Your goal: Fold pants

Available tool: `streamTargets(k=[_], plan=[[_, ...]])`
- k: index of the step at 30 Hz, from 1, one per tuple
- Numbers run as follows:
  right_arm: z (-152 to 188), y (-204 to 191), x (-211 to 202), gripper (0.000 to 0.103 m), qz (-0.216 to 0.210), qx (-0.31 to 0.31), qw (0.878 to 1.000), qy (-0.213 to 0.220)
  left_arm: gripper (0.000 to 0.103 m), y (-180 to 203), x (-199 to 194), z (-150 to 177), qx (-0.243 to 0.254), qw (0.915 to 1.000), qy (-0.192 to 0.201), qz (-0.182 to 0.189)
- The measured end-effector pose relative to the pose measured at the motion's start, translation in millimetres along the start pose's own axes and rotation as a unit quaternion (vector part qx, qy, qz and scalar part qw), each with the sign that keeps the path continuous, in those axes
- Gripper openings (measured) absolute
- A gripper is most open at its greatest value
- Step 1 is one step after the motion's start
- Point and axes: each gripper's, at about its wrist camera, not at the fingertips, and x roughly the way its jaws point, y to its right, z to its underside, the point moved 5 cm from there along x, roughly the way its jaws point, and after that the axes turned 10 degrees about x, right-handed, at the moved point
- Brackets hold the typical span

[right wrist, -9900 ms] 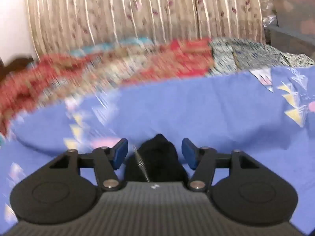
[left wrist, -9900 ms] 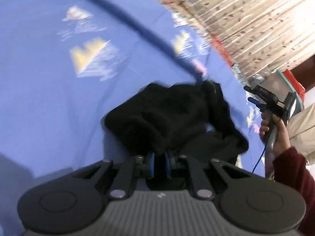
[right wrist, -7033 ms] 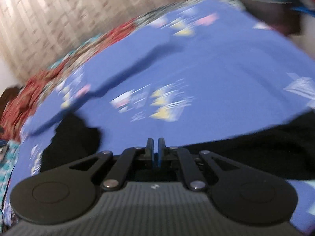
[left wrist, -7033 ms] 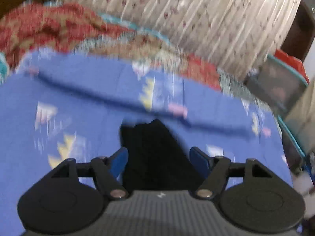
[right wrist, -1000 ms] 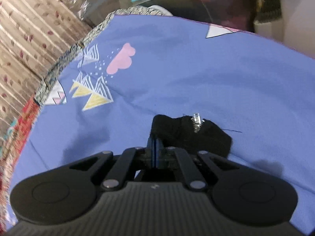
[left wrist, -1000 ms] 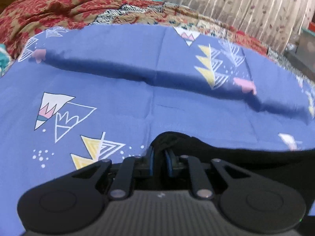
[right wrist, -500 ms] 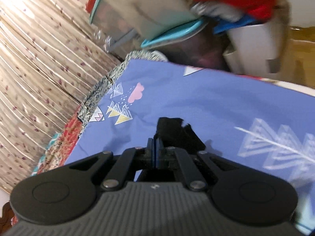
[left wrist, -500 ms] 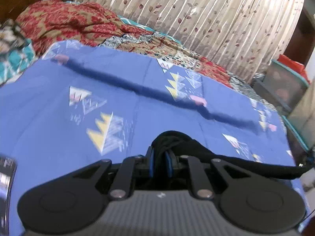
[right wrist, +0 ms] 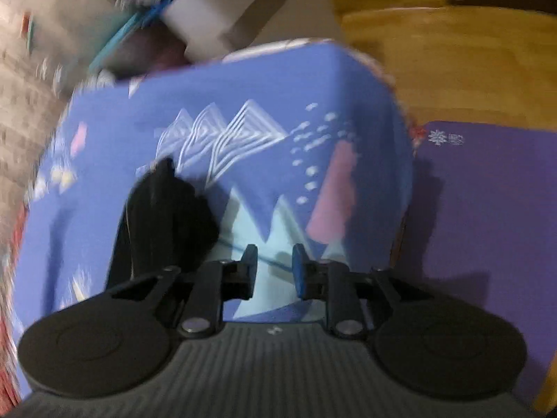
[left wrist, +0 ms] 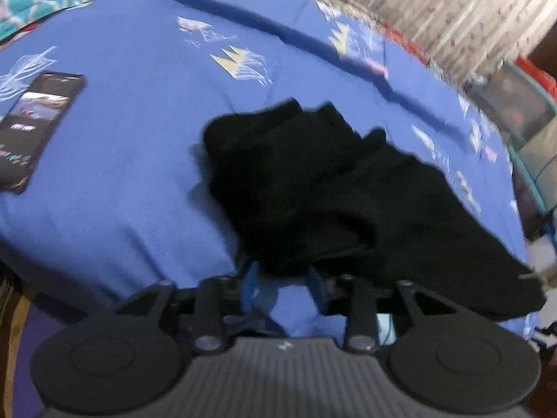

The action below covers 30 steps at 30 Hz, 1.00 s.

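Black crumpled fabric pants (left wrist: 334, 188) lie bunched mid-frame on the blue bed sheet with triangle prints (left wrist: 132, 146); left hand-held gripper (left wrist: 282, 287) has fingers parted, nothing between them, pants edge just above; black smartphone (left wrist: 31, 125) at left edge; right hand-held gripper (right wrist: 275, 270) narrowly parted, holding nothing, pants (right wrist: 167, 216) to its left; purple mat (right wrist: 487, 216) at right on the wooden floor (right wrist: 452, 69).

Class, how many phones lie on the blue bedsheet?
1: the phone lies flat on the bedsheet, left of the black pants. Others may be hidden.
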Motion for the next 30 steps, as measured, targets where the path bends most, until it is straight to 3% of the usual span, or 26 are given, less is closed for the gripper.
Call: streamTargets(k=[3, 7, 10, 11, 12, 14, 16, 18, 19, 20, 22, 23, 25, 27, 28, 30], plan=[[9.1, -51.3, -13.8, 0.025, -0.037, -0.106, 0.994, 0.013, 0.042, -23.5, -30.0, -10.3, -0.025, 0.9985, 0.049, 0.004], [53.2, -150.1, -21.8, 0.027, -0.122, -0.239, 0.961, -0.062, 0.043, -50.3, -42.6, -64.7, -0.040, 0.9951, 0.090, -0.002], [125.2, -214.3, -27.1, 0.028, -0.172, -0.323, 0.917, -0.156, 0.045, -31.8, -16.0, -114.2, 0.036, 0.9956, 0.086, -0.005], [150.3, -225.6, -28.4, 0.028, -0.181, -0.347, 0.902, -0.182, 0.052, -25.8, -3.6, -124.6, 0.056, 0.9954, 0.077, -0.006], [178.5, -234.5, -30.1, 0.029, -0.186, -0.371, 0.886, -0.206, 0.058, -18.5, 13.3, -134.2, 0.074, 0.9955, 0.060, 0.002], [239.0, -241.5, -30.0, 0.030, -0.188, -0.416, 0.852, -0.256, 0.082, -7.0, 53.6, -147.4, 0.097, 0.9950, 0.002, 0.024], [288.9, -240.0, -30.5, 0.030, -0.191, -0.452, 0.825, -0.280, 0.082, 1.0, 90.7, -152.7, 0.119, 0.9915, -0.046, 0.024], [325.8, -231.2, -26.4, 0.034, -0.182, -0.481, 0.804, -0.299, 0.075, 7.0, 115.5, -149.5, 0.123, 0.9883, -0.077, 0.048], [341.6, -225.9, -23.8, 0.041, -0.177, -0.495, 0.795, -0.304, 0.049, 9.3, 126.4, -147.4, 0.121, 0.9869, -0.089, 0.058], [350.7, -224.1, -26.7, 0.045, -0.189, -0.519, 0.786, -0.278, 0.011, 10.1, 130.2, -139.8, 0.124, 0.9863, -0.094, 0.056], [362.4, -230.3, -33.6, 0.048, -0.202, -0.566, 0.758, -0.252, 0.010, 2.0, 129.7, -136.6, 0.104, 0.9904, -0.080, 0.045], [366.0, -234.5, -32.4, 0.048, -0.203, -0.579, 0.751, -0.246, 0.009, -8.1, 119.2, -139.8, 0.084, 0.9945, -0.053, 0.034], [369.2, -243.1, -24.5, 0.048, -0.201, -0.570, 0.755, -0.252, 0.009, -35.6, 89.6, -158.8, 0.041, 0.9987, 0.028, 0.011], [370.8, -252.7, -12.8, 0.048, -0.201, -0.544, 0.770, -0.264, 0.006, -72.5, 52.6, -172.0, -0.019, 0.9917, 0.125, -0.020], [362.5, -249.0, -11.9, 0.049, -0.203, -0.535, 0.775, -0.269, 0.007, -87.9, 44.7, -173.9, -0.044, 0.9877, 0.146, -0.037], [366.7, -256.1, -4.3, 0.052, -0.206, -0.525, 0.780, -0.274, 0.004, -108.3, 53.5, -170.1, -0.065, 0.9872, 0.122, -0.079]])
